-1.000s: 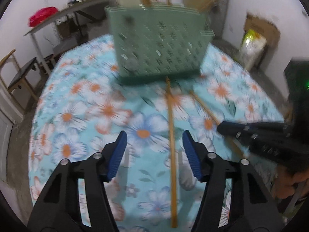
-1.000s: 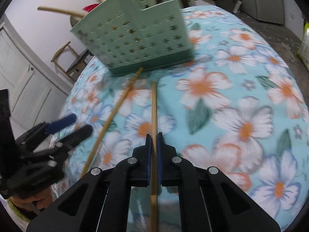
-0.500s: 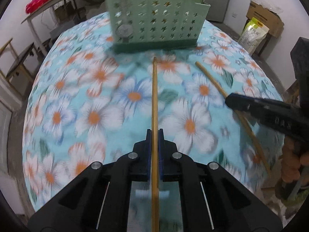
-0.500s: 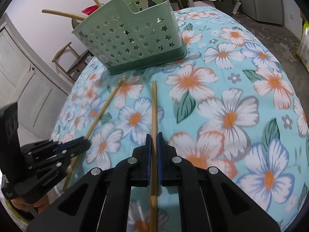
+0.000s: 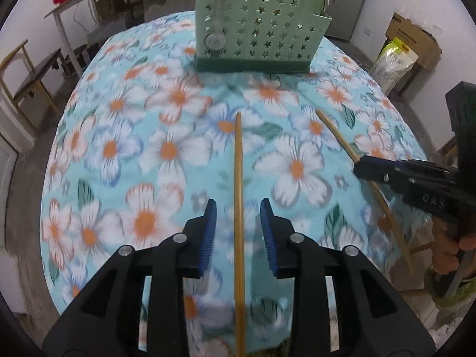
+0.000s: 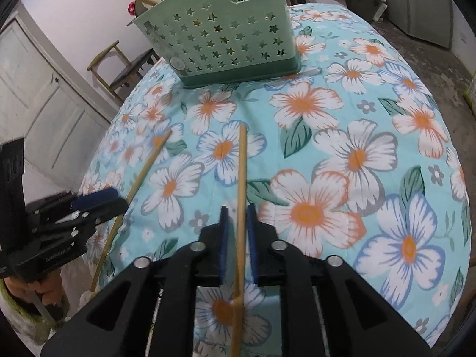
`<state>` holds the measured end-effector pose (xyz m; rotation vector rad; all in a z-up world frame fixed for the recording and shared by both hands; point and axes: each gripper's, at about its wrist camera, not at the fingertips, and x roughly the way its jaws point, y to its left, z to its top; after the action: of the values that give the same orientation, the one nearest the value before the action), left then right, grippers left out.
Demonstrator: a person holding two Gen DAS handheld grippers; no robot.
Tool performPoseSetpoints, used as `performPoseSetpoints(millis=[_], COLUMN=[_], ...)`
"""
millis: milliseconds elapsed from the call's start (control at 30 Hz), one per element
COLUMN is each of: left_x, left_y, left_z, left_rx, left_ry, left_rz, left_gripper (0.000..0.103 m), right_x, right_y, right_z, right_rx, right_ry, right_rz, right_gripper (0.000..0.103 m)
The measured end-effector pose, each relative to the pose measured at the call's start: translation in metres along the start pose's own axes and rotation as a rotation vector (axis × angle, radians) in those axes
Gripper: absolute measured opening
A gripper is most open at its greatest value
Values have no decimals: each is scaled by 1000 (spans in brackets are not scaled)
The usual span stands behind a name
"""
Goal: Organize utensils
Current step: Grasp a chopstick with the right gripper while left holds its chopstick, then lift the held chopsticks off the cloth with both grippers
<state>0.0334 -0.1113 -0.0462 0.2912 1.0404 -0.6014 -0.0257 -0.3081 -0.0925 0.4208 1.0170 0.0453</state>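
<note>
Bamboo chopstick (image 5: 238,196) btwn parted left hand-held gripper (image 5: 238,208) pads

Right gripper (image 6: 237,218) jaws slightly apart, a chopstick (image 6: 241,184) running between the blue pads without clear contact. Second chopstick (image 6: 139,178) lies to its left on the floral tablecloth (image 6: 342,154), near the left gripper (image 6: 98,200). Green star-holed basket (image 6: 220,41) stands beyond, utensils inside.

Soft, even indoor light; strong fisheye bending with dark corners, slight near-field blur.
</note>
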Motion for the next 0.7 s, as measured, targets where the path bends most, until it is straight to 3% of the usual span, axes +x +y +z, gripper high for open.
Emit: performPoseSetpoints(millis=[367, 700], left_x=[39, 43], left_y=[-17, -21], left_z=[37, 38], left_rx=[135, 163], left_ry=[-2, -12], left_rz=[124, 150], left_gripper=[28, 27], right_x=[23, 29], right_y=[8, 8], right_z=[24, 34], right_rx=[-44, -50], right_ry=[3, -9], right_rz=[-41, -46], right_gripper=[16, 15])
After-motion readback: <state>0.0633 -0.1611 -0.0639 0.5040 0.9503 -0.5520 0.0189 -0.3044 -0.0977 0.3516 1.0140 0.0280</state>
